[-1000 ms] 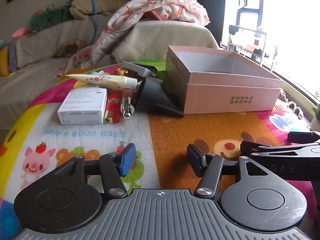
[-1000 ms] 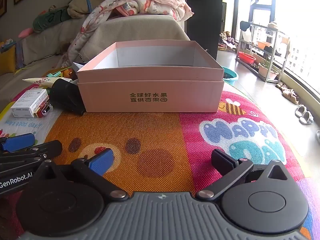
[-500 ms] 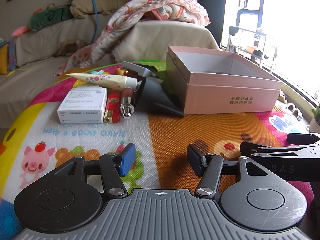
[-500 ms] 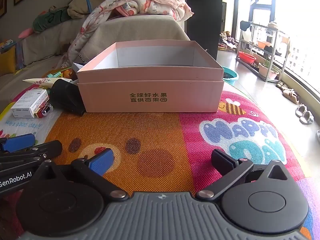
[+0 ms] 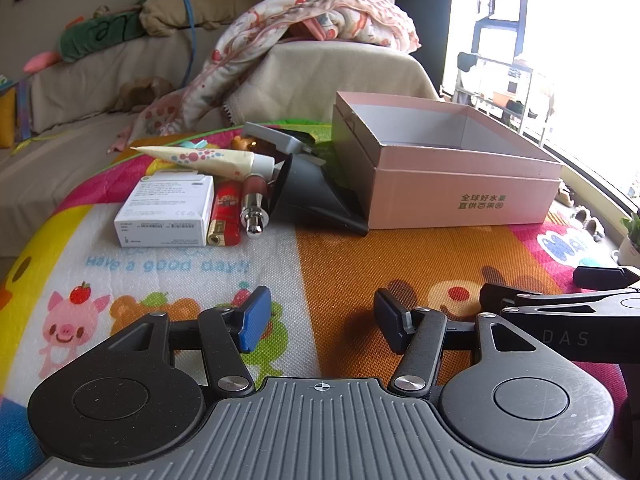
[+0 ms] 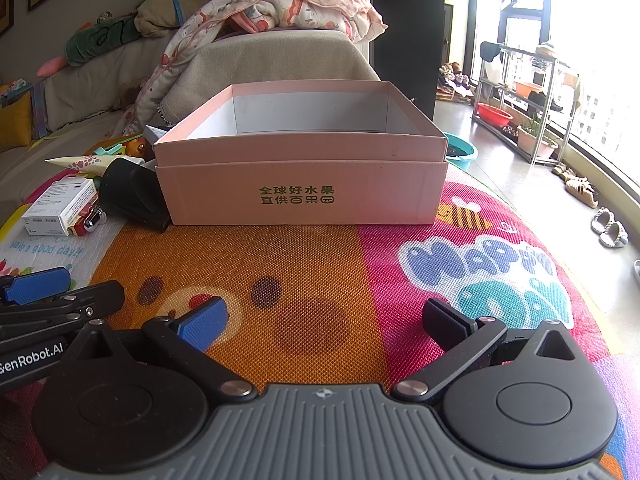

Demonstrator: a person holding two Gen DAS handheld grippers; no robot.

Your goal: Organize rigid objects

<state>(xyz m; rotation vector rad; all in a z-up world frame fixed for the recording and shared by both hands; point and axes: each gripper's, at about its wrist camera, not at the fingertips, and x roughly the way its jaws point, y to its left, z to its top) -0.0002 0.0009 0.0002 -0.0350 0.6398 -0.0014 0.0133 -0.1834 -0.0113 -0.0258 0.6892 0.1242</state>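
Cream tube (image 5: 208, 158) lengthwise left-right, cap rightward; left tool (image 5: 320, 318), right tool (image 6: 324, 320) both spread, empty.

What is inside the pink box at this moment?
The pink box is open, and only its pale inner walls show; nothing rises above the rim. Its floor is hidden by the front wall in both views, so something flat or low could still lie there.
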